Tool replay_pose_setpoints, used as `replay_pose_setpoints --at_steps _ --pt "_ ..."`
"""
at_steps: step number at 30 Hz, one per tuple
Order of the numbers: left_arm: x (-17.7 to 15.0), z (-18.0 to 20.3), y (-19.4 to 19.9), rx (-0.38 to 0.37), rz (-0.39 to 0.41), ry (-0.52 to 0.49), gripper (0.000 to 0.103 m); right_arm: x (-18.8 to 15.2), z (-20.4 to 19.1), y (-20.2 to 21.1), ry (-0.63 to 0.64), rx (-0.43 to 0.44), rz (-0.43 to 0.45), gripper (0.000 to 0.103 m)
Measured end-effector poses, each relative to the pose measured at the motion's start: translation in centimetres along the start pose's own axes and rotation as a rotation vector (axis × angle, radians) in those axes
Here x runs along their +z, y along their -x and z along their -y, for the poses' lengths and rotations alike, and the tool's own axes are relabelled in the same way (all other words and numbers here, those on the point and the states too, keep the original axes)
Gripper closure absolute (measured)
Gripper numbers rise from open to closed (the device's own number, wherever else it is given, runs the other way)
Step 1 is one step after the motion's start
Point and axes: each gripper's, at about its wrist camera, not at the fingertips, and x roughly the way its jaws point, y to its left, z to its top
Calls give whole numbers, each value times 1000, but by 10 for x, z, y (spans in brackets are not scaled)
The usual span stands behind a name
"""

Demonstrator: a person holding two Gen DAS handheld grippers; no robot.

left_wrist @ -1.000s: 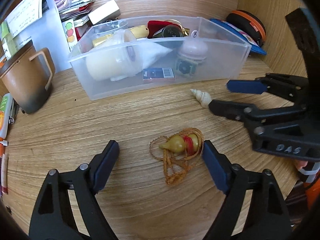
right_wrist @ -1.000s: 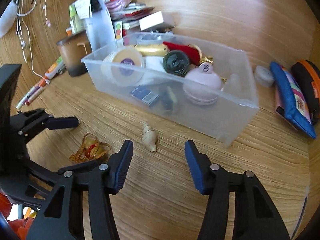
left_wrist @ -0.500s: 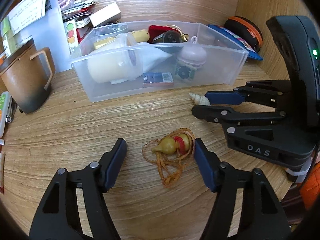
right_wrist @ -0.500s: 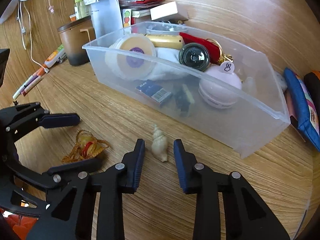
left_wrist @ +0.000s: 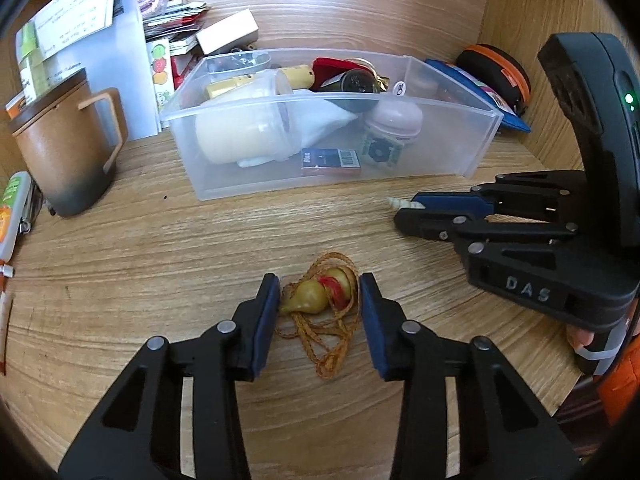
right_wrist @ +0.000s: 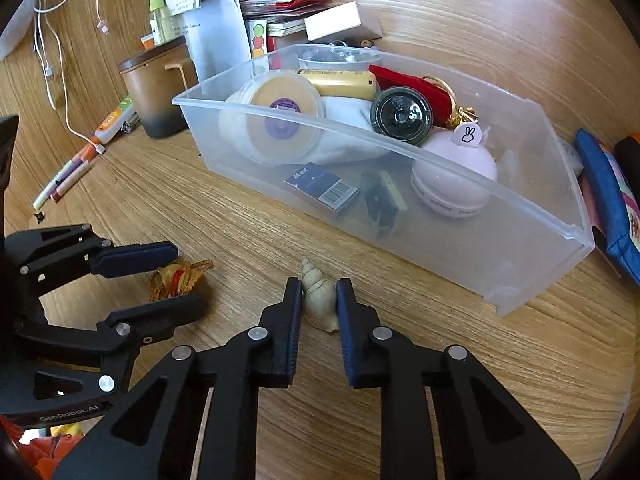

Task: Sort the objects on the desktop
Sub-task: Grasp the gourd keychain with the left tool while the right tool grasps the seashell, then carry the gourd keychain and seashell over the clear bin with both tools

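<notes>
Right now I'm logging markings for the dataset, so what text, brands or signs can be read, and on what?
"DAS": moulded on the right gripper body.
"GenRobot.AI": on the left gripper body.
"Max": on the small blue box with a barcode, in the clear plastic bin.
Rabbit-hand sign: round tag on the pink case.
Printed sheets, gold tube: too blurred to read.

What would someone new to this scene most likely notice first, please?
Probably the clear plastic bin packed with small items at the back of the wooden desk. In front, the right gripper has its jaws around a pale seashell, while the left gripper brackets a small gourd charm.
</notes>
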Motion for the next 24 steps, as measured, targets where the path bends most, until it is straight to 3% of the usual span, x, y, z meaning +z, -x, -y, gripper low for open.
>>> replay_pose_setpoints --at_steps 13,24 --pt "0 -12 16 29 21 29 63 -1 -2 27 -22 22 57 87" --pt "10 -18 37 98 75 6 63 -14 7 61 -75 40 129 87"
